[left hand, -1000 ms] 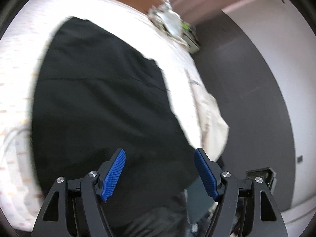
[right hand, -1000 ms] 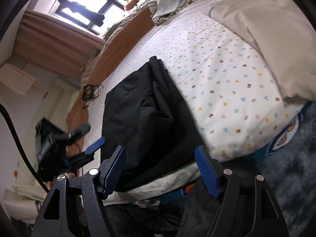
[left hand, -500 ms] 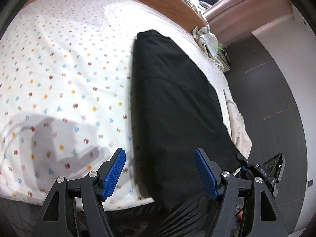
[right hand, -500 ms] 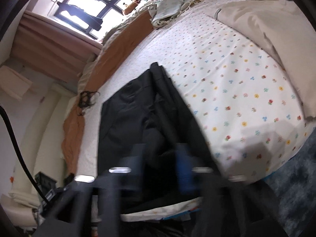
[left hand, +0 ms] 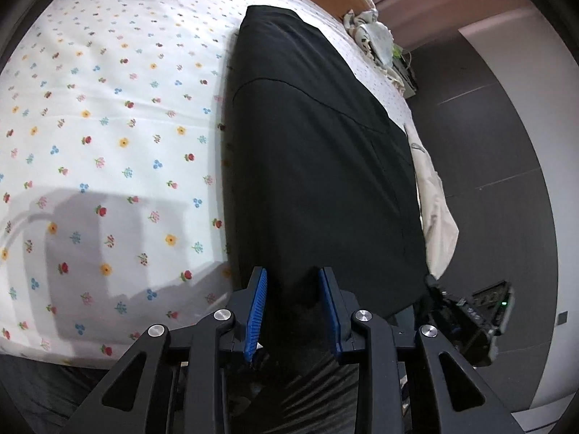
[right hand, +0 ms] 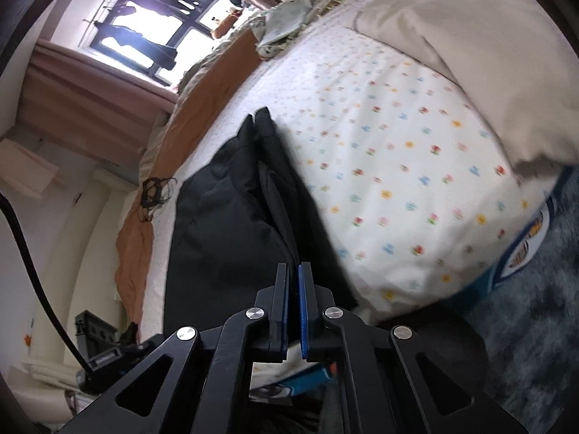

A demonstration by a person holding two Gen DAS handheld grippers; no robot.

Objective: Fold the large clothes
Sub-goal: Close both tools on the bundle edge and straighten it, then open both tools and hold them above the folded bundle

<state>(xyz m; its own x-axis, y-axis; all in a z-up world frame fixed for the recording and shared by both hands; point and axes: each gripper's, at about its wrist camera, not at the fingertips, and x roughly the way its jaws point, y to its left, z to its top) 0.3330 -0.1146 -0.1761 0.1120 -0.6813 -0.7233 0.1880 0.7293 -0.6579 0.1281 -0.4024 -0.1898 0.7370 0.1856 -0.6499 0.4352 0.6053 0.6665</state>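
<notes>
- A bed (left hand: 108, 115) under a flower-print sheet fills both wrist views; every place below is given against it.
- A large black garment (left hand: 311, 166), already doubled into a long panel, lies flat on the bed, running from the near edge toward the far side, with its near end draped over the edge.
- The cloth looks soft, limp and fairly light; it will likely sag and slide unless lifted by two corners at once, so the near hem corners are the sensible holds.
- A cream blanket (right hand: 470, 36) lies heaped on the bed, well apart from the garment.
- The left gripper (left hand: 292, 307) sits at the near bed edge, its jaws closing around the hem but not yet pressing on it.
- The right gripper (right hand: 293, 300) has its jaws together, apparently pinching the garment's other near edge.
</notes>
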